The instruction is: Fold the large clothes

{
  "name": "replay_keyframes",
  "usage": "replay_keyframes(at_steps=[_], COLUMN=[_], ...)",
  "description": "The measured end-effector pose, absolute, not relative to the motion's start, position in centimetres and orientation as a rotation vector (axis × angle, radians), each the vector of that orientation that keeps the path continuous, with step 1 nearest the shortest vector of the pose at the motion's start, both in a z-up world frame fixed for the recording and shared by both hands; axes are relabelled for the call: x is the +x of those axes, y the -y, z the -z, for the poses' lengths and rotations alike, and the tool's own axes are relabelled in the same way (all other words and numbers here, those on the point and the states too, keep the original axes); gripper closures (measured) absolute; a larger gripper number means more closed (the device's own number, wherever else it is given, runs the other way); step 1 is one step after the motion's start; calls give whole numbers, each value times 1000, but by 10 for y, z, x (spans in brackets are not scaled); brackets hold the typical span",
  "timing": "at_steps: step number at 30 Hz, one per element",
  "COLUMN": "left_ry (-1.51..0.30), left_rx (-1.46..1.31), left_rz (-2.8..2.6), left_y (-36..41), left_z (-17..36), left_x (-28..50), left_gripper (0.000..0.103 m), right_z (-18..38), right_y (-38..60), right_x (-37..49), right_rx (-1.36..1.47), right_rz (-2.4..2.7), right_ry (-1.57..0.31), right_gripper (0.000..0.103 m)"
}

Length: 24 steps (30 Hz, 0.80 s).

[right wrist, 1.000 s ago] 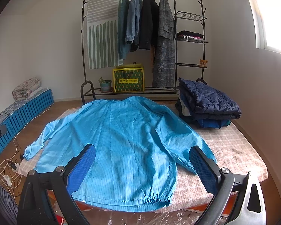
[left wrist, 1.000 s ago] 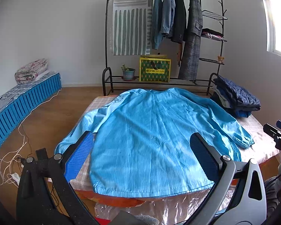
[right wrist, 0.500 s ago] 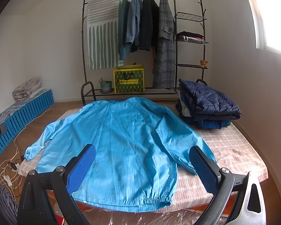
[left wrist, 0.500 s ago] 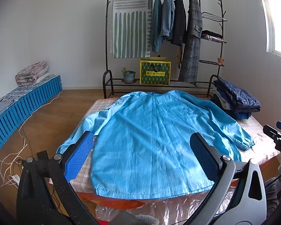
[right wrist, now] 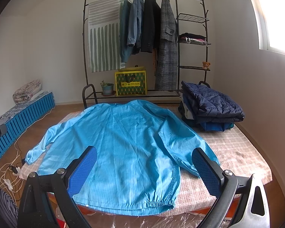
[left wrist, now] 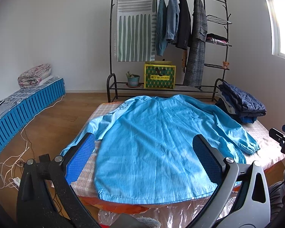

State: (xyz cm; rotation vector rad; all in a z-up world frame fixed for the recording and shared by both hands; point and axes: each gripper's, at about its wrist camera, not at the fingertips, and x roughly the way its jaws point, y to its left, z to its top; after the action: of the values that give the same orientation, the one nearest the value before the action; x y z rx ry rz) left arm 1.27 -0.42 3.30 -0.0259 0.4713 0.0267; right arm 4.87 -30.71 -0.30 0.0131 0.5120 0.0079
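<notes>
With both left tongs [left wrist: 142, 159] and right tongs [right wrist: 142, 163] spread apart and empty above the flat blue garment [left wrist: 157, 142], its slippery near hem could slide off the counter [right wrist: 237, 148] when pinched.

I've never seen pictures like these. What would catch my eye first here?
Most likely the bright blue garment, spread flat with its sleeves out across the checked bed cover in the middle. Next, the black clothes rack against the back wall, hung with coats and a striped cloth, and the stack of folded dark clothes on the bed's far right corner. At the bottom, each hand-held gripper's blue-padded fingers frame the view, open and empty.
</notes>
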Motion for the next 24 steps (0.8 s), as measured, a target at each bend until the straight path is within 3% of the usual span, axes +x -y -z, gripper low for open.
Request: replay_keyframes(at_steps=[24], left_ry=[-463], left_rx=[-26], left_rz=[-46], left_y=[-14], left_z=[-31], left_x=[10], left_gripper=[0], right_z=[7], right_y=[291], right_x=[50], right_rx=[1], right_rz=[-26], right_ry=[-500], right_gripper=[2])
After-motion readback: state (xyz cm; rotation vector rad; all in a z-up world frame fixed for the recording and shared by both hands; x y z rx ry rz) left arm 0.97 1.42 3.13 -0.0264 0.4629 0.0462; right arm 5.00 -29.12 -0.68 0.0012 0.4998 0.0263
